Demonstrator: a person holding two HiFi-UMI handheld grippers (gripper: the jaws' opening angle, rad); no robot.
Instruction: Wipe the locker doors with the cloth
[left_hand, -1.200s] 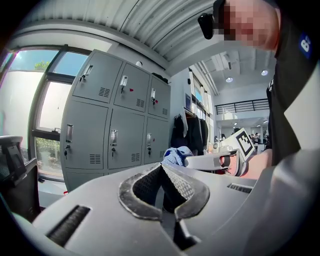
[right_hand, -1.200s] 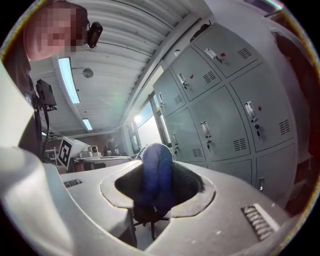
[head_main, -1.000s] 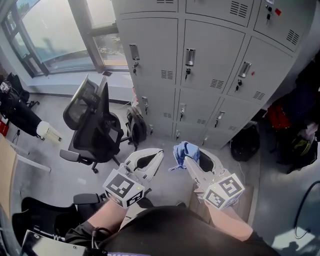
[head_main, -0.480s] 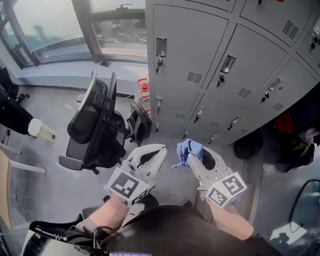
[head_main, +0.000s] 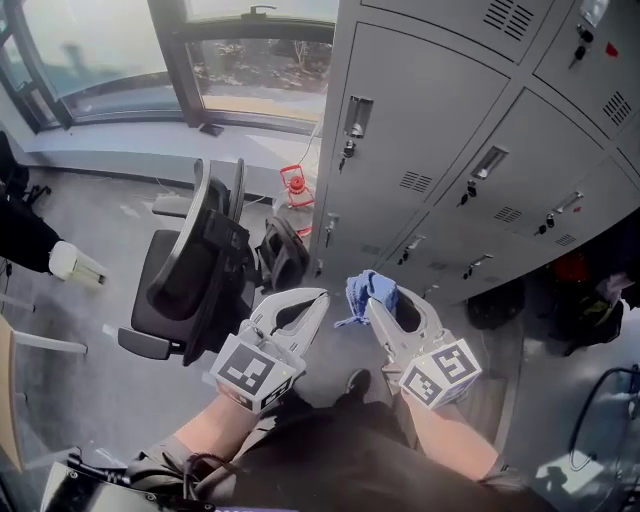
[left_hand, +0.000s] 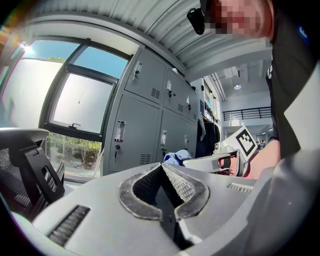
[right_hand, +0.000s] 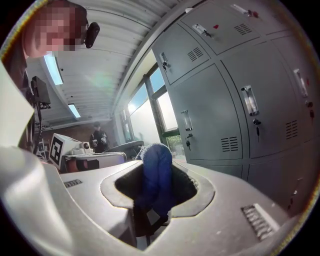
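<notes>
As you hold both grippers low in front of you, your right gripper (head_main: 372, 300) has its jaws pinched on the cloth (head_main: 366, 291). The cloth is a blue wad bunched at the tips, with a loose tail hanging toward your left gripper (head_main: 318, 298). The left one is pressed together on nothing; its own view shows the jaws meeting at the tip with no fabric between.

The cloth looks light, soft and floppy, so expect it to fold and drag rather than push. I'd judge that a hold near the middle of the wad, as now, leaves enough bulk ahead of the jaws to meet the metal.

The right gripper view shows what the head view cannot: the cloth runs deep down between the jaws. Only the head view shows the hanging tail and the chair (head_main: 190, 270) to your left. Farther off, the locker doors (head_main: 440, 140) stand well apart from both grippers, and the cloth is not touching them.
</notes>
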